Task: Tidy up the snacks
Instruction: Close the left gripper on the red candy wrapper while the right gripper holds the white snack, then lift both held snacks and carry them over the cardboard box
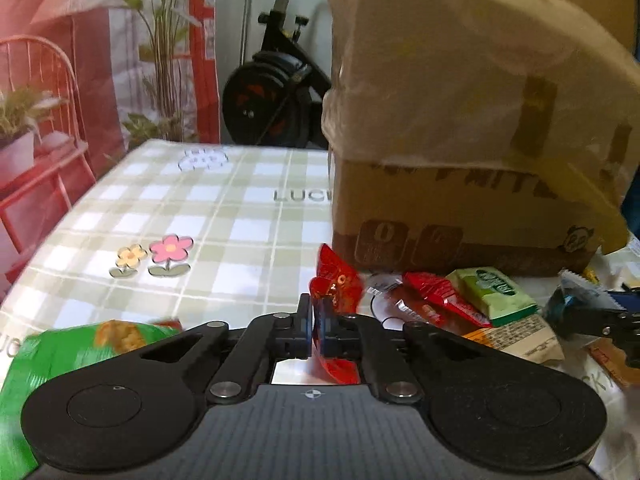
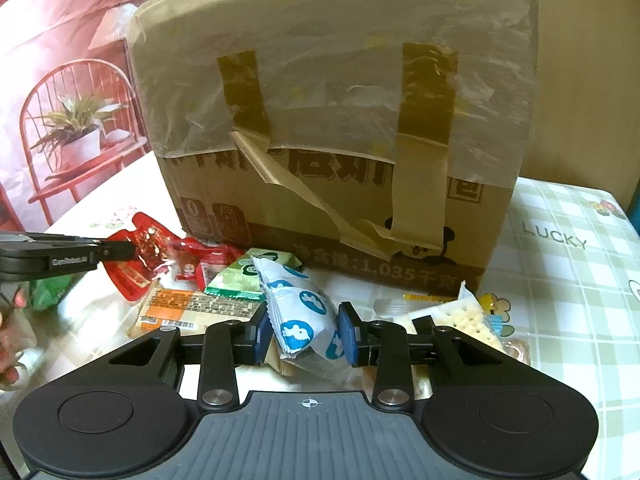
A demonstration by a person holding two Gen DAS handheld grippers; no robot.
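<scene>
One box: taped cardboard carton [image 2: 328,152] standing on the checked table [image 1: 208,216].
Snack heap: packets lying at the carton's foot.
Right gripper [image 2: 304,336]: fingers gripping a white-and-blue packet [image 2: 296,312].
Left gripper [image 1: 316,320]: fingers pinched on a red wrapper [image 1: 334,280].

A lived-in home room: an exercise bike [image 1: 276,92] stands behind a counter [image 1: 224,216] under a checked, flower-printed cloth, with a taped cardboard box [image 2: 332,128] and a printed backdrop [image 1: 60,60].
</scene>
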